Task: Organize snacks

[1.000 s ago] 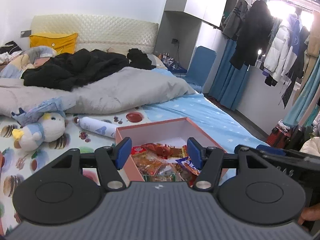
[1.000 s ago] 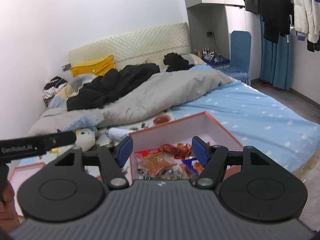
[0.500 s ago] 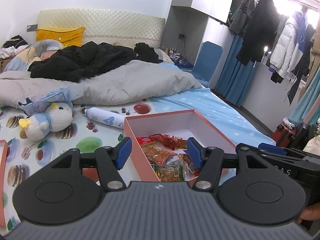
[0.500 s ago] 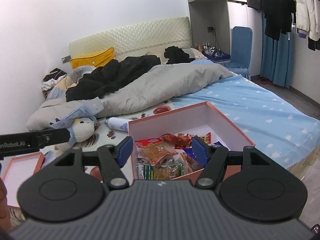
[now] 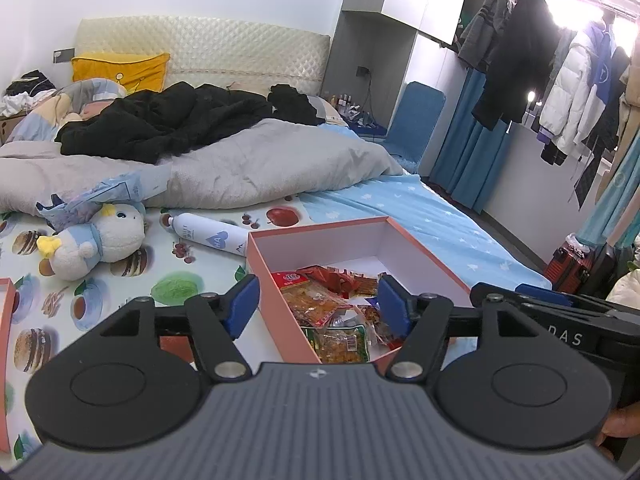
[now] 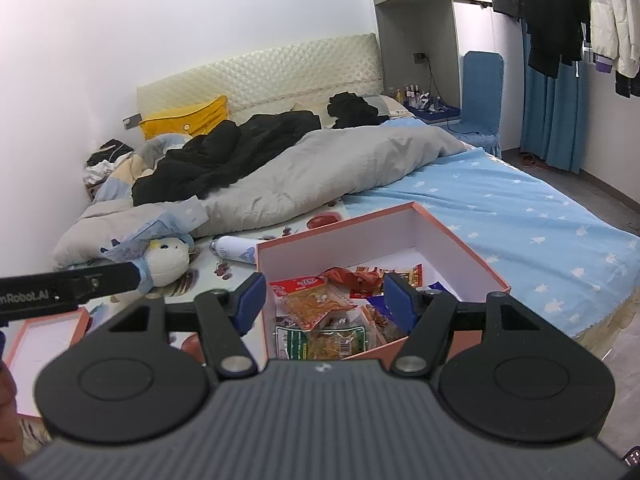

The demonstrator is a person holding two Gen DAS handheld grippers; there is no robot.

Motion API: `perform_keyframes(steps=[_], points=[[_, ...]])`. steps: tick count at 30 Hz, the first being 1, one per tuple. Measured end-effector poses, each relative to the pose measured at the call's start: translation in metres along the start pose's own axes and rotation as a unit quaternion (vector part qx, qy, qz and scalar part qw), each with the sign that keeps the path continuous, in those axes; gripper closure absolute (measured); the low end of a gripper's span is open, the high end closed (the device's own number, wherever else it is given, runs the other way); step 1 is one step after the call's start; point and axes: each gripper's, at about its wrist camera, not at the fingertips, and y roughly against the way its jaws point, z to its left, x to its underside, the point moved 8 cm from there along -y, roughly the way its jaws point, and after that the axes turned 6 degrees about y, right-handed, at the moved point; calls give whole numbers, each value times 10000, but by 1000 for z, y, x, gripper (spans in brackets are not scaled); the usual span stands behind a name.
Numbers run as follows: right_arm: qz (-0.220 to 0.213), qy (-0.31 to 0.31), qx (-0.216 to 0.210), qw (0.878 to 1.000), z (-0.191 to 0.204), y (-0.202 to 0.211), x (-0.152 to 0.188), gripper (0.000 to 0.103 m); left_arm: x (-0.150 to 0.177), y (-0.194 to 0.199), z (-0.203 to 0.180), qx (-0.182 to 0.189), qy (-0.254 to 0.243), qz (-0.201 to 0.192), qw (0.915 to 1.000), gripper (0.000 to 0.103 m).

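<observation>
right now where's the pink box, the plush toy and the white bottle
pink box (image 5: 320,229), left wrist view, on its far rim
plush toy (image 5: 120,236), left wrist view, on its white head
white bottle (image 5: 208,236), left wrist view, on the middle of its body

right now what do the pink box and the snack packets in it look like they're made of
Box: looks like stiff cardboard with a matte salmon outside and plain white inside; straight thin walls and sharp corners. Snack packets: thin glossy plastic film, some of it clear, crinkled, with glints and the food showing through.
</observation>
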Motion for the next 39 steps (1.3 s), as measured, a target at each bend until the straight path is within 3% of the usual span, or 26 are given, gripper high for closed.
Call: perform_keyframes(steps=[12,16,19,23,25,39], points=[[65,-108,77,9999,-9,-8,3,36,0,-4,-4,-16,-141,28,9999,26],[67,-151,27,9999,-9,-9,4,35,-2,-5,-4,-119,-216,60,9997,6],[121,-134,3,9998,-8,-11,5,34,-4,-4,-3,-90,-190,103,9997,1],[-1,-78,118,9999,-6,-8,2,16,-5,-3,0,-309,-298,114,9990,0],[11,2,114,9999,-5,-8,3,0,-4,-2,0,-330,-339,130,9988,0],[55,-83,143,9998,-3,-8,6,0,-6,1,7,-502,-284,89,9983,0]])
